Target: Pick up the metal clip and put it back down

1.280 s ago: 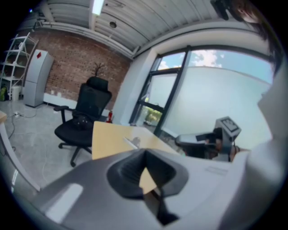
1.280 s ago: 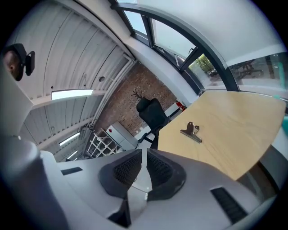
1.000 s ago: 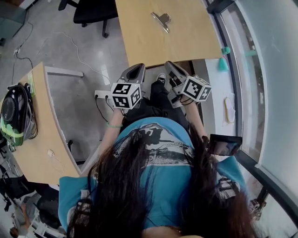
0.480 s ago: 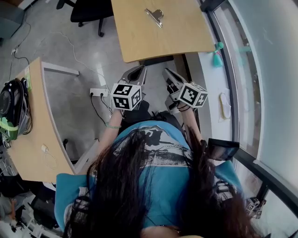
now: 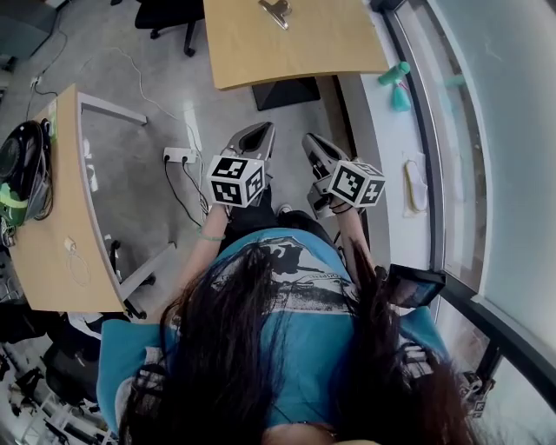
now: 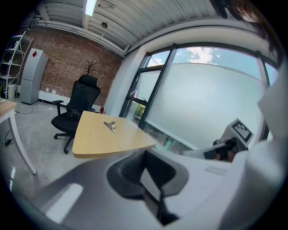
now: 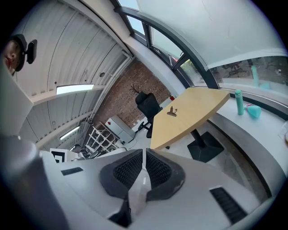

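1. Two pairs of jaws are clenched on nothing: the left hand-held gripper (image 5: 257,130) and the right hand-held gripper (image 5: 311,139) are held close to the person's body, well apart from the table (image 5: 295,52).
2. Reaching looks like the step in hand. It should go best by moving closer, opening one pair of jaws before arriving, and then coming down squarely over the clip.
3. Small and silvery, the metal clip (image 5: 274,10) lies alone on the table's far part. Its finer shape is too small to tell.

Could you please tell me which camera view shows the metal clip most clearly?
The left gripper view: the metal clip lies whole on the wooden table, though small. The right gripper view shows it smaller; the head view has it at the top edge.
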Demonstrator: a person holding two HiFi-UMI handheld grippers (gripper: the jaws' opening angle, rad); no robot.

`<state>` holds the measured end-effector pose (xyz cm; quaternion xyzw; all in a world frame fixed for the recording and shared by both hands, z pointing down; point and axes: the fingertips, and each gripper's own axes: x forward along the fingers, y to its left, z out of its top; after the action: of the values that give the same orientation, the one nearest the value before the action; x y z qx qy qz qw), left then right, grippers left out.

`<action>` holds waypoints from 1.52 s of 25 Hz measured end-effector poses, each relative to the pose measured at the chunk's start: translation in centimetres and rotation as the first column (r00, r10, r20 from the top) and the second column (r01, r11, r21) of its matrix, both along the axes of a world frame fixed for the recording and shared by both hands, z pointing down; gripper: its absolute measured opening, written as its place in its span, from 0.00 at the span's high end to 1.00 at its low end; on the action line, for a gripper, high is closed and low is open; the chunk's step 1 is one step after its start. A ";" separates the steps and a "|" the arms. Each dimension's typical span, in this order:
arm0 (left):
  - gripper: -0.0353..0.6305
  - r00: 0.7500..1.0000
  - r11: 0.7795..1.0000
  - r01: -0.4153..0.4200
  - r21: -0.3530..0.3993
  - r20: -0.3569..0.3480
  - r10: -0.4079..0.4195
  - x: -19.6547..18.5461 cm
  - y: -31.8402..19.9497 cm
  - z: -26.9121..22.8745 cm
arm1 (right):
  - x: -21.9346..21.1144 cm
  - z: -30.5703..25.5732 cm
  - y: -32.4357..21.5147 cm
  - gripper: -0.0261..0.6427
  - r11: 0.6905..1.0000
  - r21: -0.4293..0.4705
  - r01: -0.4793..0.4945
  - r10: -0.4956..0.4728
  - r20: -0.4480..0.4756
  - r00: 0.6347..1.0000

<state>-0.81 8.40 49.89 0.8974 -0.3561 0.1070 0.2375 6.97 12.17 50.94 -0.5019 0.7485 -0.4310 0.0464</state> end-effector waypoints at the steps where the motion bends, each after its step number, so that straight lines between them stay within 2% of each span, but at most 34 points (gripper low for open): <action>1: 0.94 1.000 1.000 0.008 -0.003 0.003 -0.008 0.2 1.4 0.1 | 0.3 0.1 1.1 0.91 1.000 0.002 0.006 -0.006 0.001 1.000; 9: 0.94 0.997 0.998 0.061 -0.021 0.045 -0.060 1.0 11.1 1.3 | 0.6 1.1 9.5 0.91 0.997 -0.007 0.082 -0.081 0.036 0.996; 13: 0.94 0.994 0.996 0.087 -0.008 0.062 -0.086 0.3 13.9 0.7 | -0.2 1.2 12.0 0.91 0.993 -0.003 0.119 -0.118 0.052 0.992; 18: 0.94 0.992 0.994 0.110 0.021 0.062 -0.112 -0.6 15.5 -0.4 | -1.0 0.4 13.6 0.91 0.990 0.018 0.137 -0.138 0.054 0.989; 24: 0.94 0.993 0.994 0.098 0.041 0.068 -0.100 -1.0 16.7 -0.9 | -2.0 -0.1 14.7 0.91 0.989 0.027 0.148 -0.149 0.050 0.988; 38: 0.94 0.995 0.994 0.095 0.050 0.039 -0.097 -6.6 17.8 -2.1 | -8.4 -1.6 15.8 0.92 0.984 0.034 0.177 -0.178 0.023 0.984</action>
<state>-7.41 26.21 47.79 0.8824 -0.4060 0.1055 0.2130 -1.40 28.01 49.30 -0.4266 0.7962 -0.4282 0.0255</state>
